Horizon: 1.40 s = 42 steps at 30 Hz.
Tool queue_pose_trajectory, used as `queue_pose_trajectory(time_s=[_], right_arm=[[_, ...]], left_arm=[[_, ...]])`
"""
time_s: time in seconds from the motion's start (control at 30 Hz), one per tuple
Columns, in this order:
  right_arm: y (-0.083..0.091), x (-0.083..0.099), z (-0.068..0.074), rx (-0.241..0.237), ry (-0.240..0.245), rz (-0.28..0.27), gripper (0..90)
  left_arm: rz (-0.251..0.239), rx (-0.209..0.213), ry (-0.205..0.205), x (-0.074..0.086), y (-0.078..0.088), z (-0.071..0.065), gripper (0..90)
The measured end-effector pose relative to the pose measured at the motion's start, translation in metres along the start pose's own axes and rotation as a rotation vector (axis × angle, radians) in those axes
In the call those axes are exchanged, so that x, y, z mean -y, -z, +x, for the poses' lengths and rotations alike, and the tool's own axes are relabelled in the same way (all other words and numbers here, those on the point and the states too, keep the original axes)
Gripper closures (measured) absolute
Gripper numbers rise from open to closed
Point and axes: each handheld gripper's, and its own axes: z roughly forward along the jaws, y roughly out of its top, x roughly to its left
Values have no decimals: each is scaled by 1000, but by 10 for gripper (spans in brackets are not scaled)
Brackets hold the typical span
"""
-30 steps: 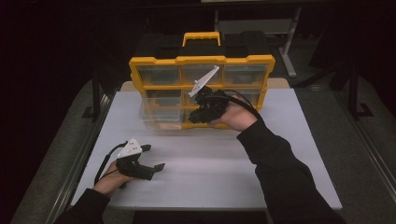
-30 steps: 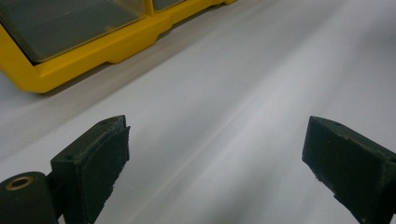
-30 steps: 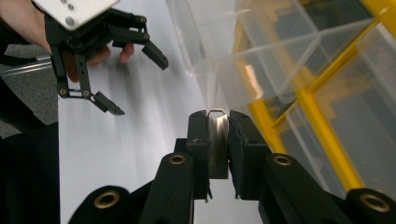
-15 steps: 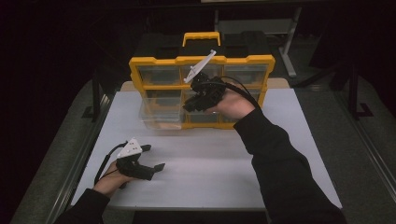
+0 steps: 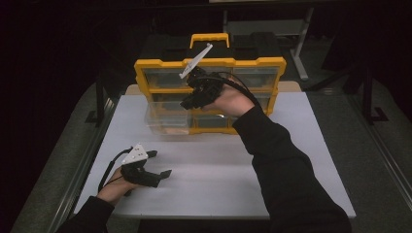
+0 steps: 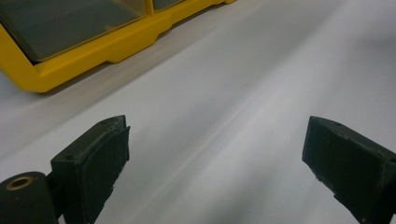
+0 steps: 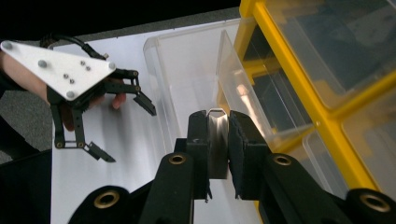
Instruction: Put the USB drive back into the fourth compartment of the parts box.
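While your right gripper (image 7: 218, 135) stands in the lower middle of the right gripper view, its jaws are closed on a thin clear divider (image 7: 217, 140), which stands upright between the pads. In the high view the same right gripper (image 5: 190, 99) is in the upper middle of the frame, in front of the yellow organizer (image 5: 210, 62). A clear drawer (image 5: 167, 119) sticks out from the lower left part of the organizer and lies over the white table (image 5: 218, 165). In the right gripper view this drawer (image 7: 187, 60) is just above the jaws, beside the yellow frame (image 7: 299, 79) at the right of the picture.

Your left gripper (image 5: 160, 165) rests low on the table in the lower left of the high view, well apart from the drawer. Its jaws are wide apart and nothing is between them; the left gripper view shows bare table between the two pads (image 6: 105, 158), and a yellow corner of the organizer (image 6: 93, 51) is in the upper left.
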Motion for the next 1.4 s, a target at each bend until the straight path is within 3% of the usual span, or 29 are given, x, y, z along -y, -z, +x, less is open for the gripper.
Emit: queue_pose_trajectory(time_s=[0.57,0.93,1.2,1.4], right_arm=[[-39,-16,-5,-29,1,-2,777],[-64,-11,-6,-44,3,61,773],[-70,-8,-8,-39,-8,64,721],[-61,-7,-8,-44,-14,43,885]], left_arm=[[-2,0,0,0,0,0,70],[-3,0,-1,0,1,1,70],[-3,0,0,1,1,2,70],[-4,0,4,2,1,3,70]])
